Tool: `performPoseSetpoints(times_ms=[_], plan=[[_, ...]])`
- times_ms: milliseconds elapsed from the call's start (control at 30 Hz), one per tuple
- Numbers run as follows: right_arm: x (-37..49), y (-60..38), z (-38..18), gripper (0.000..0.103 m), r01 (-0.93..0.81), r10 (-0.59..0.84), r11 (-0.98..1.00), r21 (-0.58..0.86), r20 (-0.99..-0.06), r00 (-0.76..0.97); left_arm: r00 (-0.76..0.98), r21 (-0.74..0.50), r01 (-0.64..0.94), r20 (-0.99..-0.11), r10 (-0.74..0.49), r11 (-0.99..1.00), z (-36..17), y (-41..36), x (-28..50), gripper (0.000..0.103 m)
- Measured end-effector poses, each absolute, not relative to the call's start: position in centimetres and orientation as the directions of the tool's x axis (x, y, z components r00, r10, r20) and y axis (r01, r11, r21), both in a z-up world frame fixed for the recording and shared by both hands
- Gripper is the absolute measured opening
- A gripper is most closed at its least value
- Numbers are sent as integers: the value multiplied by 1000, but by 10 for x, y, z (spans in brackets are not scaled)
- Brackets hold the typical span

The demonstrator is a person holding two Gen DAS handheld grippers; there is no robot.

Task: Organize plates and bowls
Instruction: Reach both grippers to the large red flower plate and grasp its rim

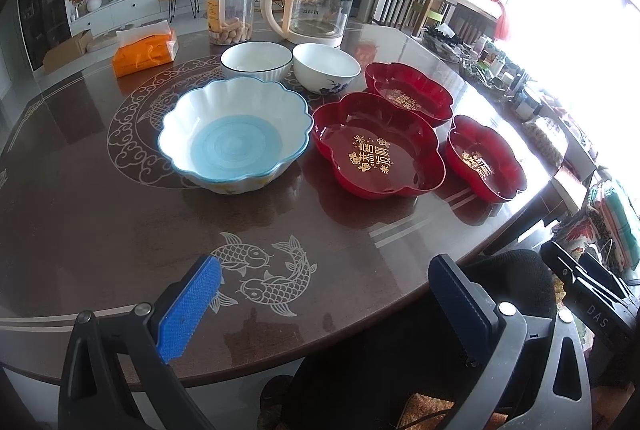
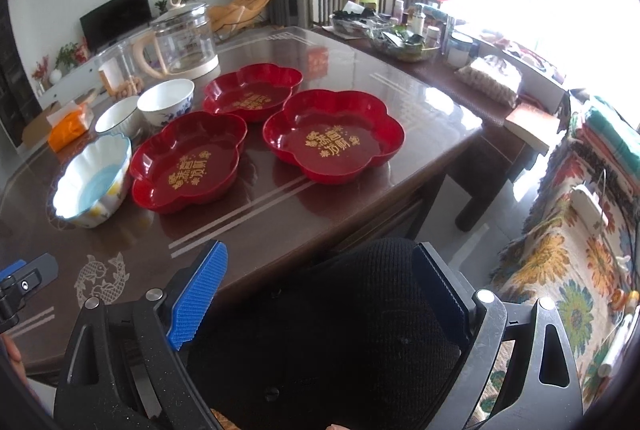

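Stacking comes first: with your left tool (image 1: 324,294) and right tool (image 2: 320,290) both spread wide and empty, pinch the red plate (image 2: 334,134) by its rim nearest the tabletop's (image 2: 420,98) front edge.

Left gripper (image 1: 326,296): black frame arms with triangular cut-outs, silver pivot screws, blue ribbed finger pads (image 1: 188,314). Right gripper (image 2: 320,292): same black frame, scuffed grey metal right arm, silver screws, blue textured pads (image 2: 198,304). Sliver of bare skin (image 2: 12,354) at left edge, right wrist view.
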State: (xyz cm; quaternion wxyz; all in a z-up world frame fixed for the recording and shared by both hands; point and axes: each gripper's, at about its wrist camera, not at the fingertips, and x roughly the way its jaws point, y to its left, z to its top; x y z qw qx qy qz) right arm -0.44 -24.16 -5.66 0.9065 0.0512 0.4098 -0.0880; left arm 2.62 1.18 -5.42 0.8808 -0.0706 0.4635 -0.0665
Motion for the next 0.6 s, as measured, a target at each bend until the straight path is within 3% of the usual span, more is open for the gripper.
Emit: performPoseSetpoints(times_ms=[367, 600], plan=[[9, -251, -70, 95, 198, -82, 979, 52, -787, 612, 469, -129, 208, -857, -215, 969, -59, -7, 92, 103], [44, -251, -91, 95, 140, 87, 972, 190, -839, 537, 365, -200, 295, -880, -304, 934, -55, -18, 194, 103]])
